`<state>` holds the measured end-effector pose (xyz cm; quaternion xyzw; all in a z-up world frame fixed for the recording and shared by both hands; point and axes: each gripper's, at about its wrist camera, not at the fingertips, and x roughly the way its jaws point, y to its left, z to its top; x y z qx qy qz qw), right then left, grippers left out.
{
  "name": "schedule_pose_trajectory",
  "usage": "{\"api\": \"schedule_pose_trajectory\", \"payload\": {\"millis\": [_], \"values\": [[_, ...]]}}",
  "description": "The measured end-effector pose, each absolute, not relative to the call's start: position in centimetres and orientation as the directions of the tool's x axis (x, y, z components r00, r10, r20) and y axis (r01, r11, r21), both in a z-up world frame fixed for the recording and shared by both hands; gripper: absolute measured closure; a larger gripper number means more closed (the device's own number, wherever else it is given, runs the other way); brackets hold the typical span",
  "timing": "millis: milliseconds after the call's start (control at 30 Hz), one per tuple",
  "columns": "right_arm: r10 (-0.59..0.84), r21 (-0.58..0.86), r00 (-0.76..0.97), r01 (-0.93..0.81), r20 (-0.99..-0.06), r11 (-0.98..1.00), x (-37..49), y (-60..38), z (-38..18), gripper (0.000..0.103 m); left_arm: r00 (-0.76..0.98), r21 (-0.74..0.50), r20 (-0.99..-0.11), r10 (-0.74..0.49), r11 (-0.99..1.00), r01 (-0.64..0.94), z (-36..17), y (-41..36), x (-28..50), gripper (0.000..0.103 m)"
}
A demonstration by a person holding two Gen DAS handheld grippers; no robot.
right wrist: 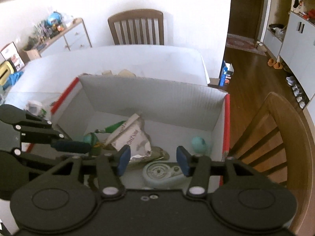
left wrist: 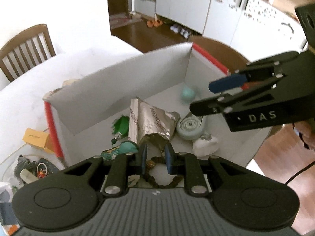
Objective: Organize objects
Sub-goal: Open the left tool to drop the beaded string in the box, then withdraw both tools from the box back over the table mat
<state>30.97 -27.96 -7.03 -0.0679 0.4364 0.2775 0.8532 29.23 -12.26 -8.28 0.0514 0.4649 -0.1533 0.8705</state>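
Note:
A white cardboard box with red edges (left wrist: 122,82) (right wrist: 149,96) stands on the white table. It holds a silver foil bag (left wrist: 151,122) (right wrist: 133,137), a green tube (left wrist: 121,126), a teal egg (left wrist: 188,94) (right wrist: 198,142), a pale tape dispenser (left wrist: 190,125) (right wrist: 159,172), a white pouch (left wrist: 204,145) and a brown bead bracelet (left wrist: 157,179). My left gripper (left wrist: 156,158) hovers over the box's near side, jaws partly apart and empty above the bracelet. My right gripper (right wrist: 153,159) is open and empty over the box; it also shows in the left wrist view (left wrist: 208,96).
A yellow carton (left wrist: 36,137) and a clear tray of small items (left wrist: 31,171) lie left of the box. Wooden chairs stand at the far side (right wrist: 136,27) and the right (right wrist: 275,135) of the table. Cabinets (left wrist: 196,5) line the far wall.

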Motion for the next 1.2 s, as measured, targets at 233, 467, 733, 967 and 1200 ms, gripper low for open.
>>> {"api": "schedule_pose_trajectory", "payload": {"millis": [233, 467, 733, 967, 1200], "values": [[0.444, 0.138, 0.512, -0.529, -0.735, 0.838, 28.2, -28.2, -4.4, 0.051, 0.589, -0.076, -0.768, -0.251, 0.949, 0.306, -6.0, -11.0, 26.9, 0.084], [0.443, 0.126, 0.593, -0.498, -0.672, 0.858, 25.0, -27.1, -2.4, 0.051, 0.644, -0.09, -0.713, -0.277, 0.947, 0.308, -3.4, -9.1, 24.3, 0.084], [0.44, 0.128, 0.62, -0.482, -0.649, 0.867, 21.9, -24.1, -1.4, 0.05, 0.69, -0.088, -0.665, -0.285, 0.948, 0.306, -1.5, -5.3, 21.3, 0.084], [0.458, 0.157, 0.633, -0.473, -0.624, 0.867, 18.9, -20.3, -1.0, 0.041, 0.707, -0.094, -0.649, -0.28, 0.952, 0.291, -0.8, -1.1, 18.9, 0.084], [0.47, 0.172, 0.63, -0.475, -0.618, 0.863, 16.7, -16.4, -1.0, 0.027, 0.751, -0.085, -0.607, -0.26, 0.961, 0.264, -0.1, 3.4, 16.3, 0.029]]}}
